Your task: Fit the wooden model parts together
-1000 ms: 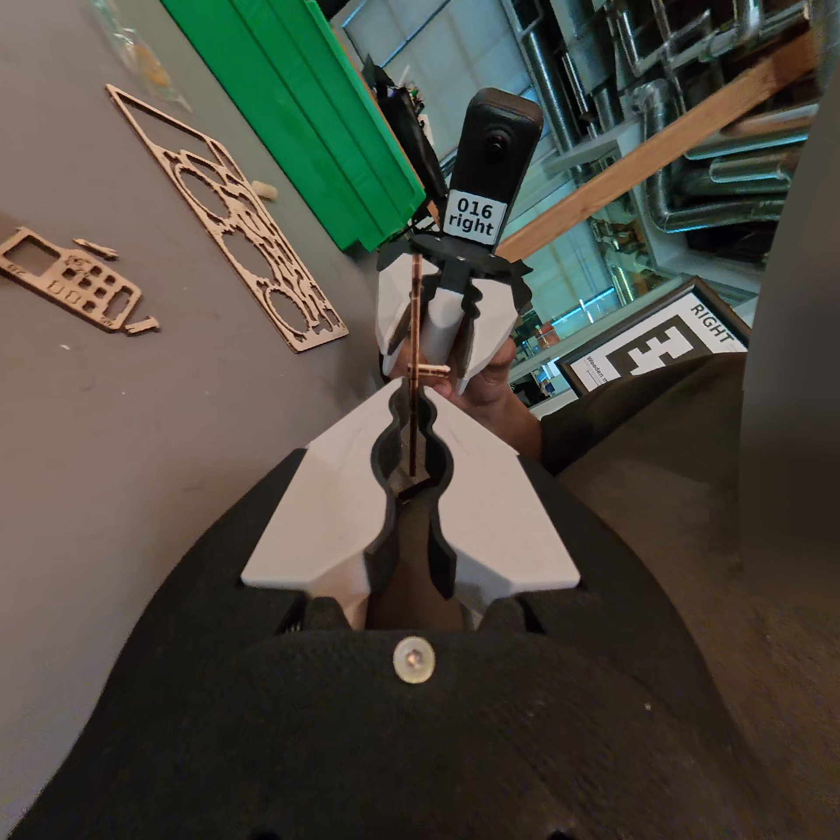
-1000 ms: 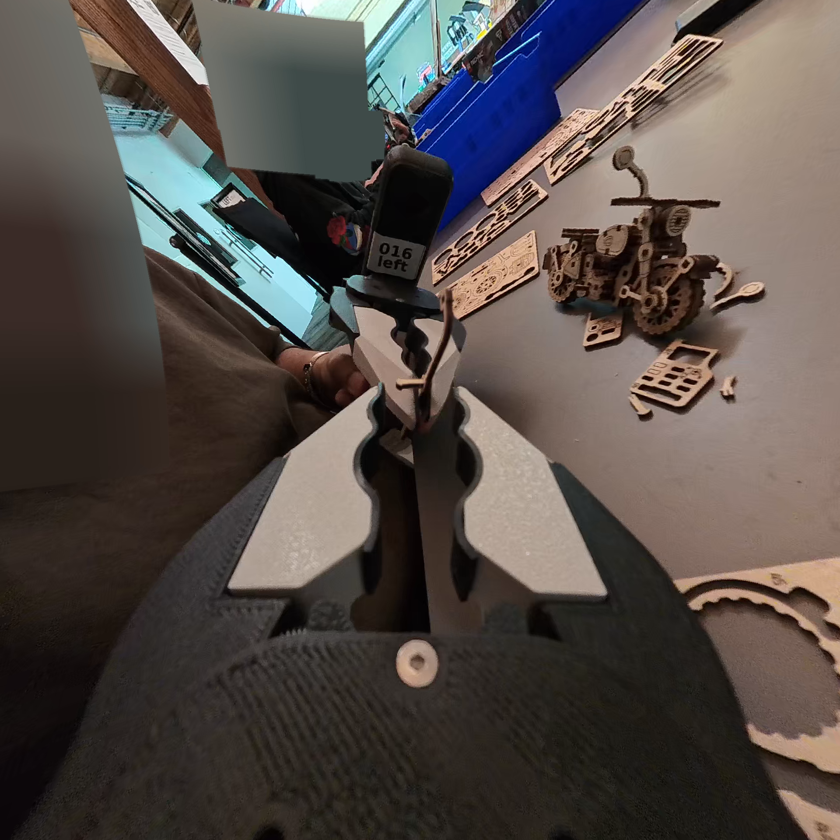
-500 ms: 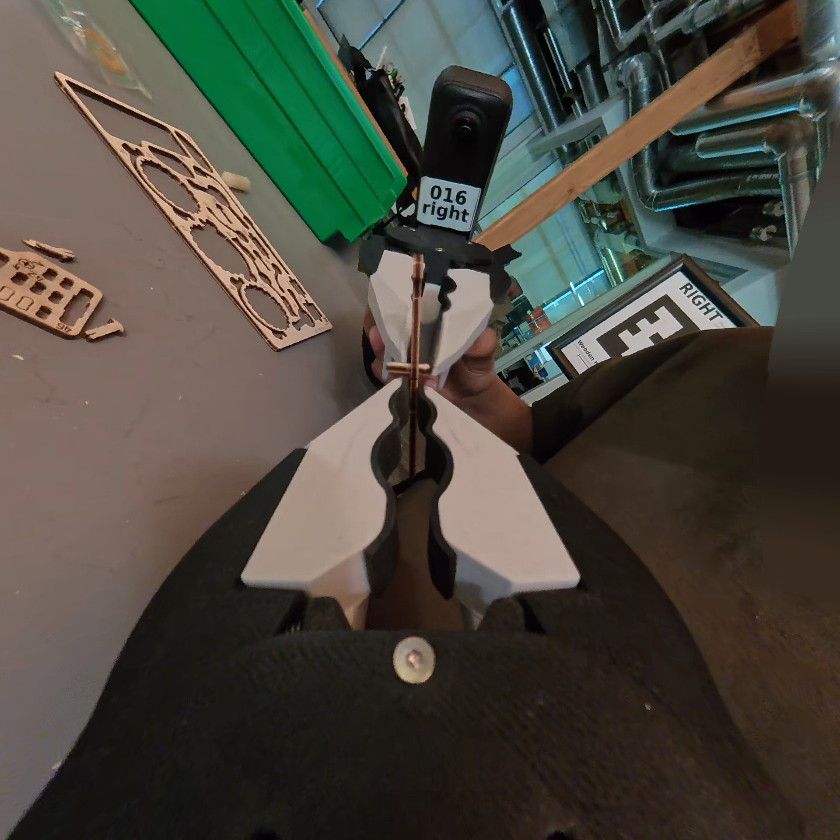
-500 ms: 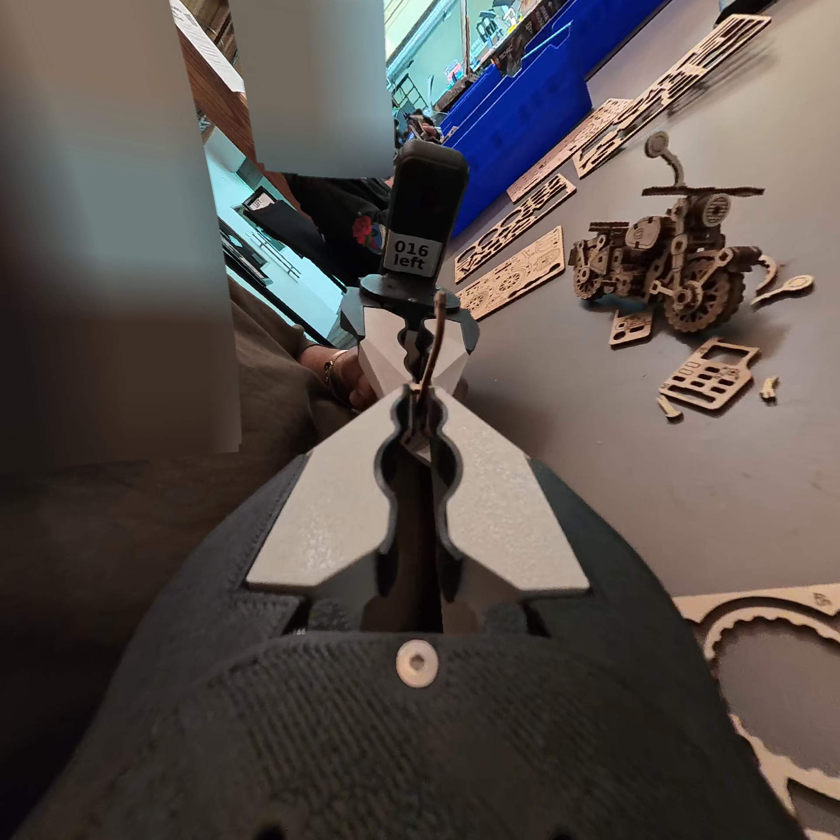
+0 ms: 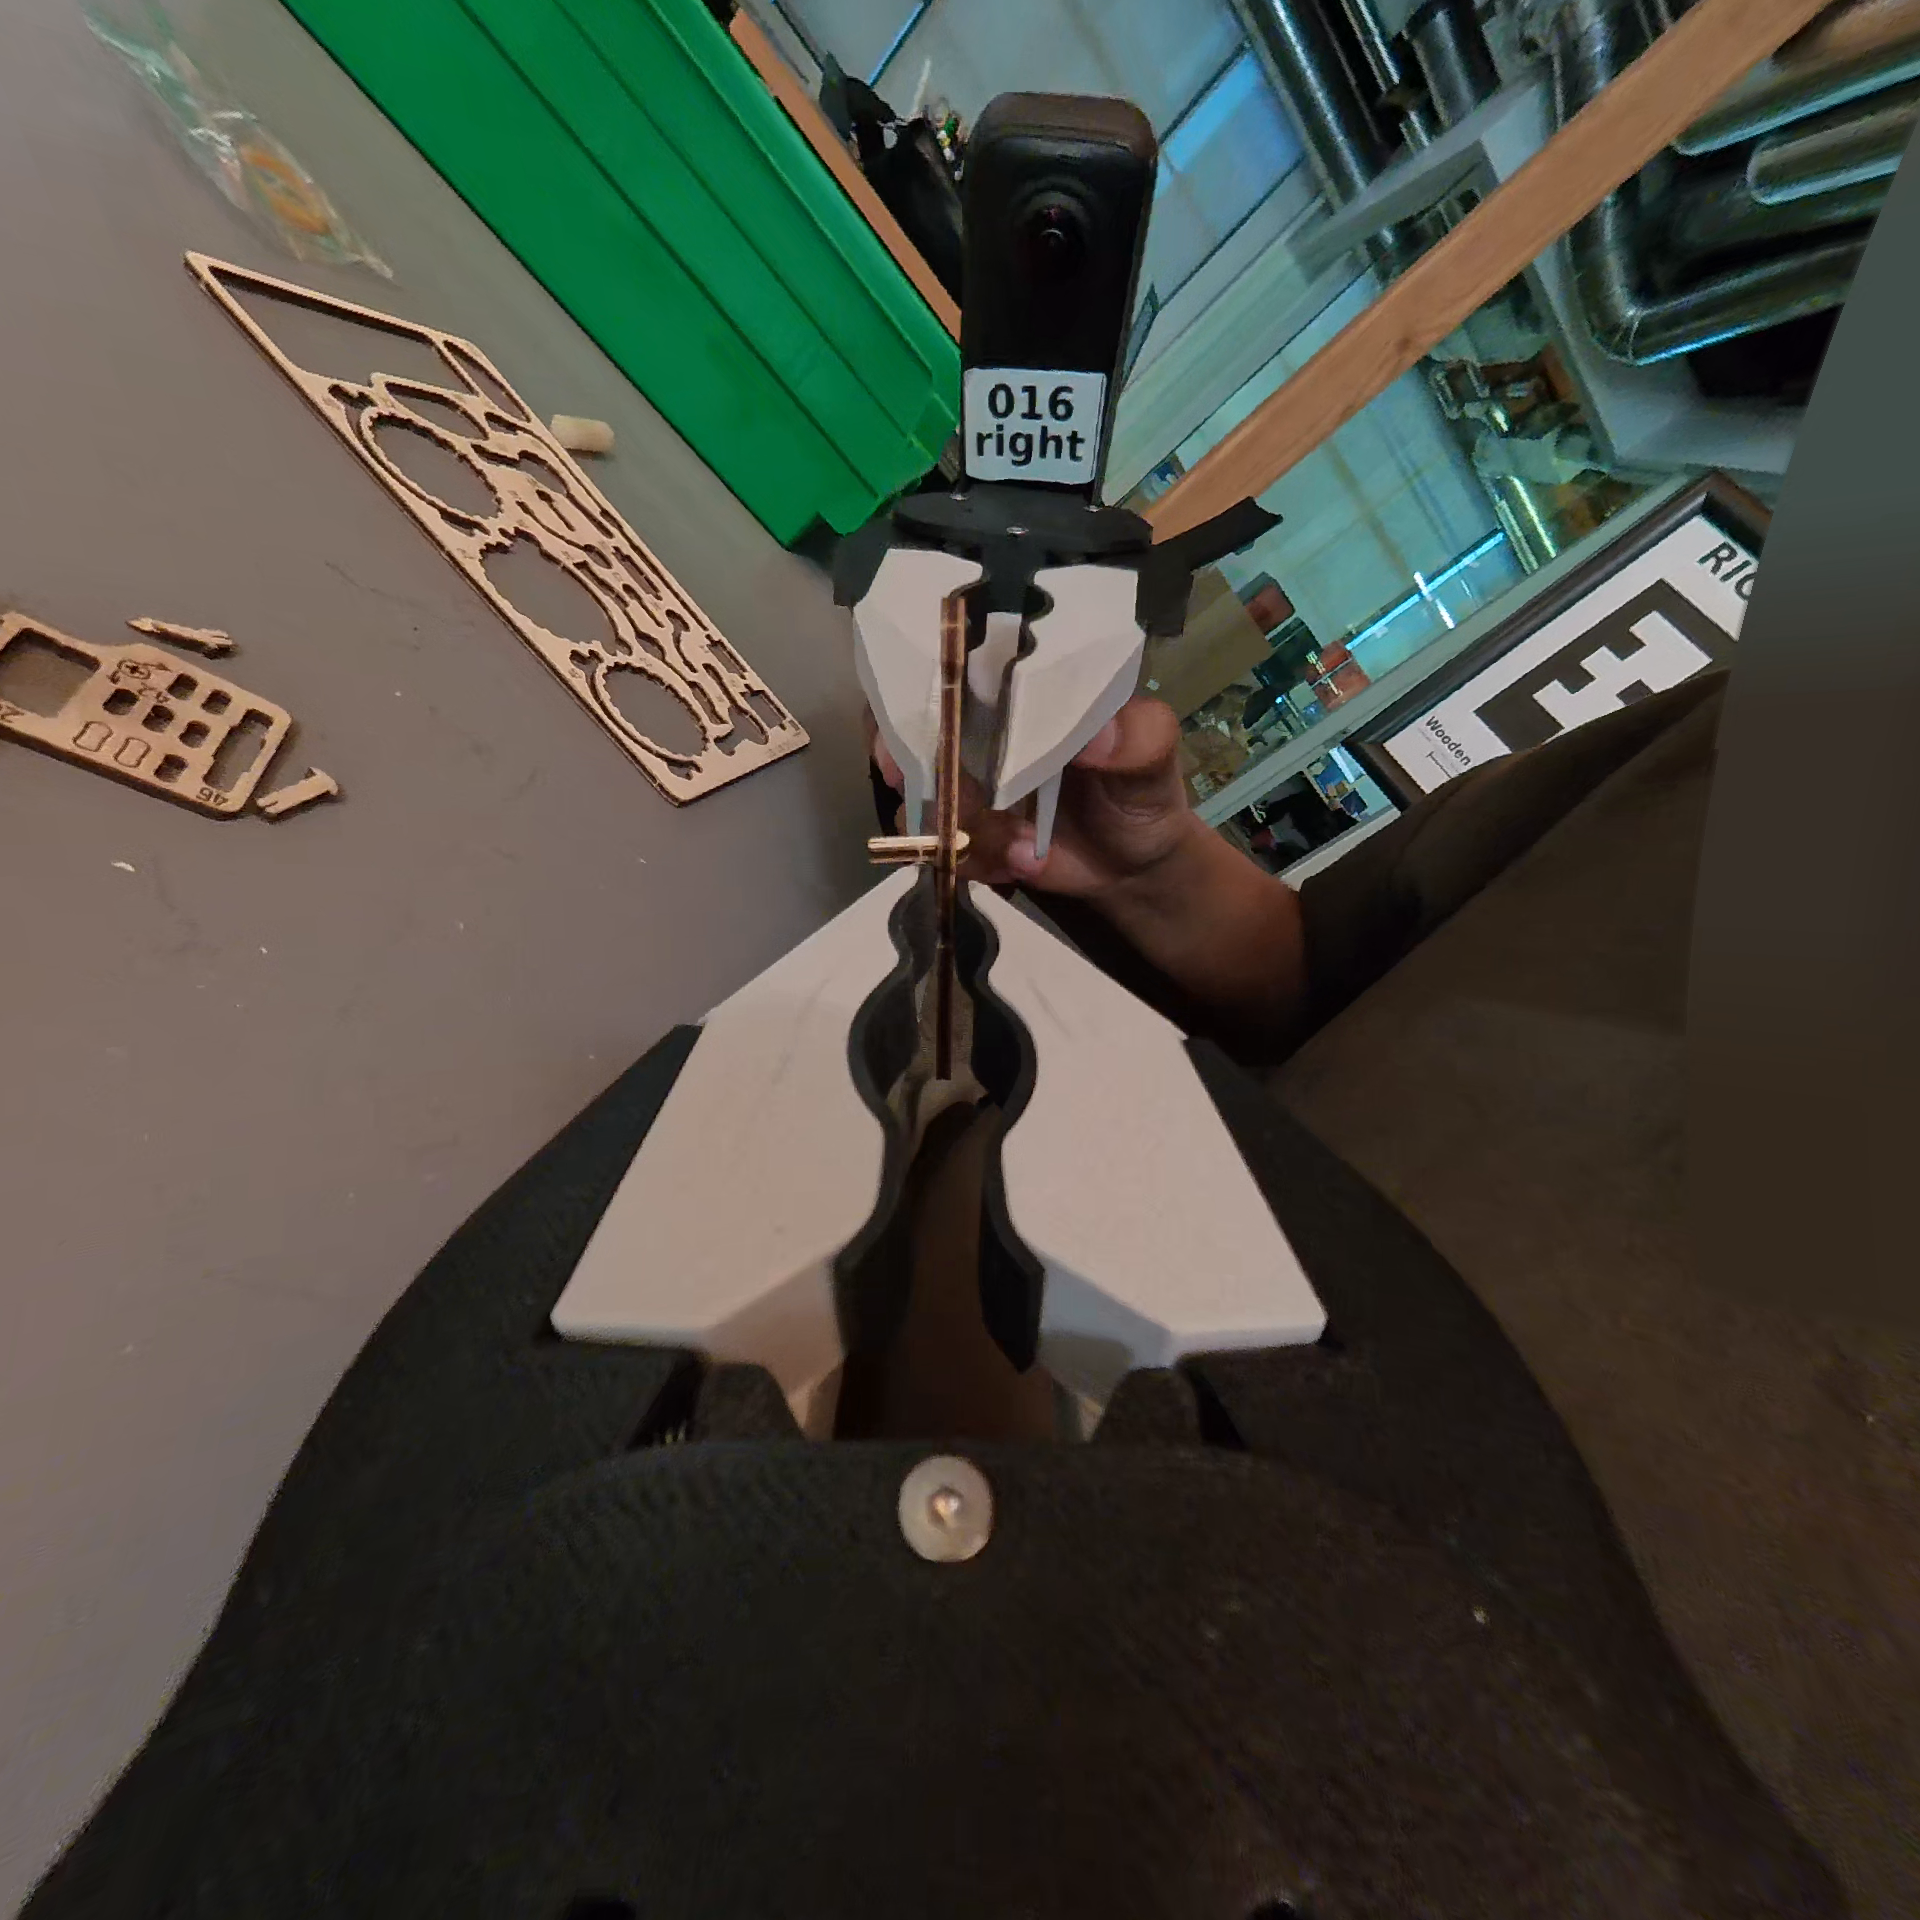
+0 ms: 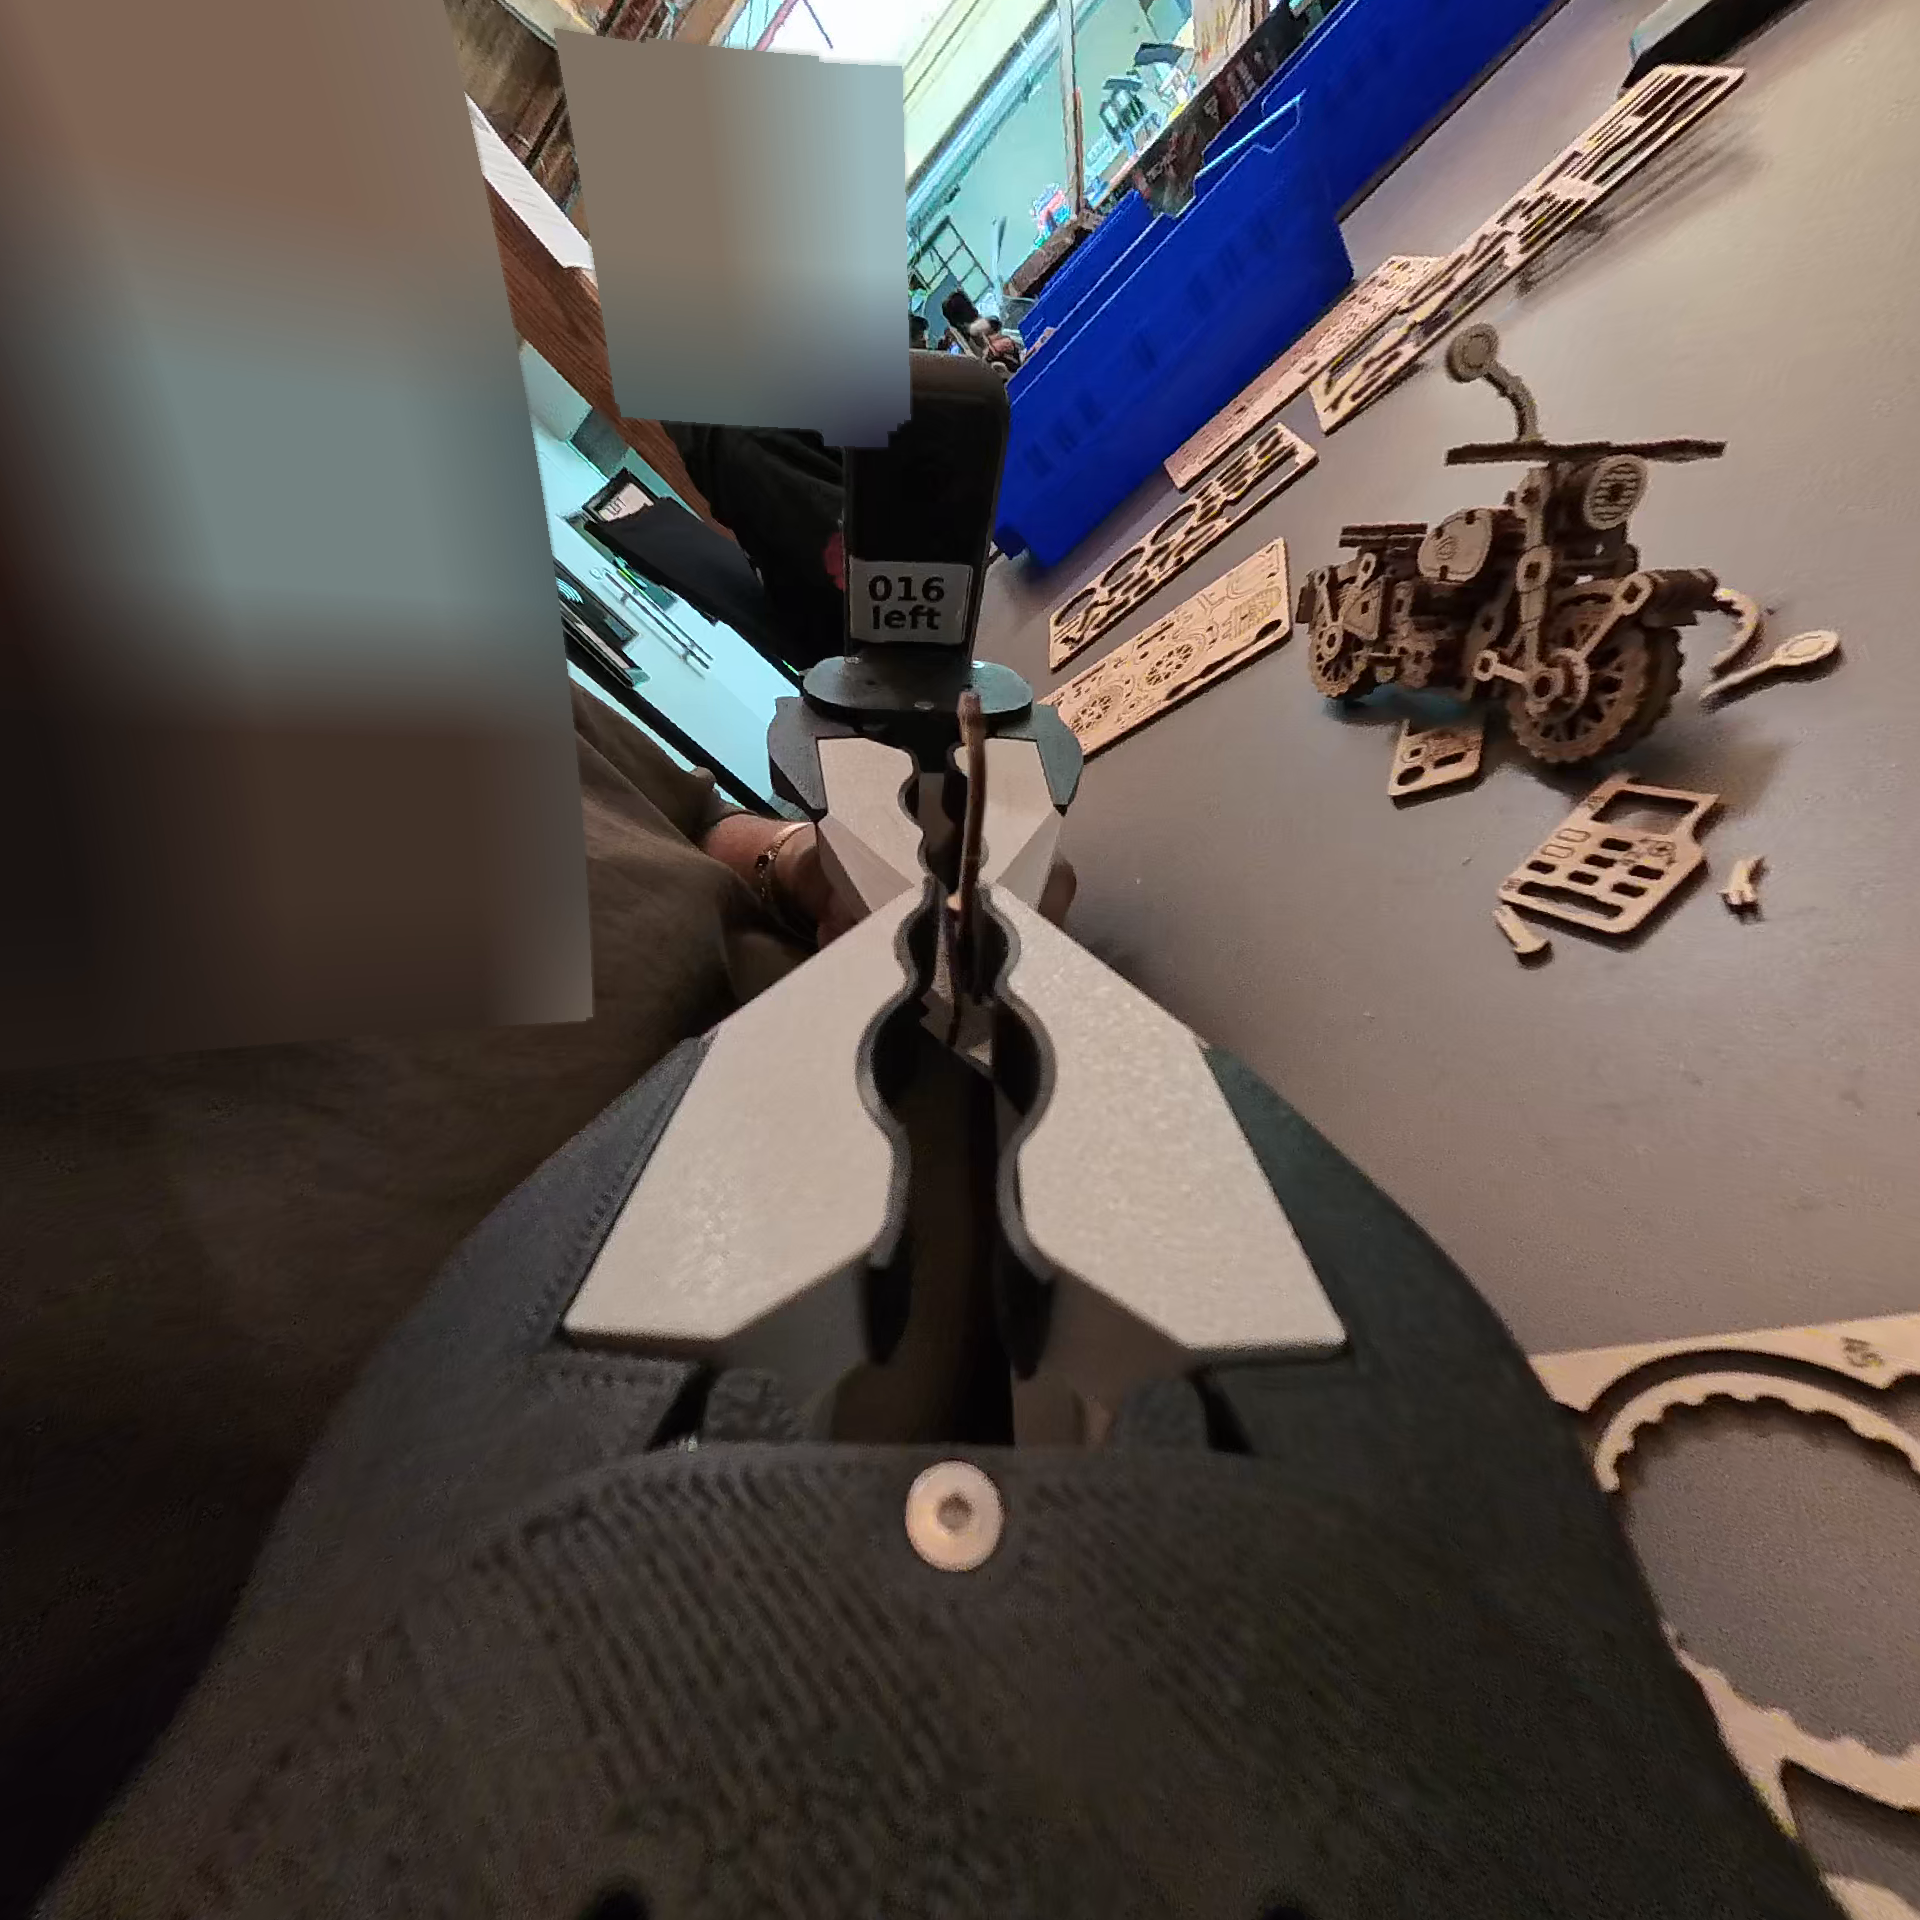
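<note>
- Since half a second ago, the left wrist view shows the right gripper (image 5: 977, 831) with its fingers parted; earlier they were pressed together around the thin wooden strip (image 5: 947, 748), whose upper part now stands between the parted fingers.
- In the same view the two grippers sit a little farther apart than before, tips facing each other above the grey table (image 5: 312, 1039).
- The left gripper (image 5: 943, 883) is pinched closed on the wooden strip, which runs edge-on through its jaws and up past the tips toward the right gripper.
- A small wooden pin (image 5: 916, 847) crosses the strip just beyond the left gripper's tips (it makes a little cross shape there).
- In the right wrist view, the right gripper (image 6: 951, 899) has its fingers slightly apart, with the curved wooden strip (image 6: 971, 821) rising between the tips in front of the left gripper (image 6: 930, 862).
- On the table to the right stands a partly built wooden motorcycle model (image 6: 1496, 623), well away from both grippers, with loose cut-out sheets (image 6: 1174, 644) lying beside it.
</note>
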Motion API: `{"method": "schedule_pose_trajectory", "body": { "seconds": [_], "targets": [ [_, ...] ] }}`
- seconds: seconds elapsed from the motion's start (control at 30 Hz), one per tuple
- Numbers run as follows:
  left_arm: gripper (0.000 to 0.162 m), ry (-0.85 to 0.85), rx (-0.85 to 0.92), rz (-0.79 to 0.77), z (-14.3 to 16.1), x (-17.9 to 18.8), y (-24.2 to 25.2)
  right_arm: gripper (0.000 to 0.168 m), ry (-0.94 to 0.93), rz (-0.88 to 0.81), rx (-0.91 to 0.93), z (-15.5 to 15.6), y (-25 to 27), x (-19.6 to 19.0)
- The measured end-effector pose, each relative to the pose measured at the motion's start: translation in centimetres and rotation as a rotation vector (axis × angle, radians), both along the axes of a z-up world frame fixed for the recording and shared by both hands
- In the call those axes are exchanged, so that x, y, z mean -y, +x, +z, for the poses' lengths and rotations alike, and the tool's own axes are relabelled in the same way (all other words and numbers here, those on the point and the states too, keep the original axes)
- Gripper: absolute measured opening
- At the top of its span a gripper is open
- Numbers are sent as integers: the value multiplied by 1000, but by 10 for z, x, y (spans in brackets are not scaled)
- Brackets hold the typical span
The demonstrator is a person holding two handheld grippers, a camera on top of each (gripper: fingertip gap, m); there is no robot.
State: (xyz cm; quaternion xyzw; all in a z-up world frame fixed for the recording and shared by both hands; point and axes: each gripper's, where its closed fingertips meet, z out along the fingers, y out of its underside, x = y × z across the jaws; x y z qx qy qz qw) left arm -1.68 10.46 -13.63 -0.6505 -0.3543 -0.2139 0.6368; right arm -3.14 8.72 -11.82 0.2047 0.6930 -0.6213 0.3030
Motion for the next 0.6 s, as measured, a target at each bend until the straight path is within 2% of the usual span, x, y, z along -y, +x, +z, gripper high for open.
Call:
{"method": "schedule_pose_trajectory", "body": {
  "seconds": [0.6],
  "targets": [
    [0,24,138,22,-10,4,-8,8,28,-95,0,-5,-16,-5]
  ]
}}
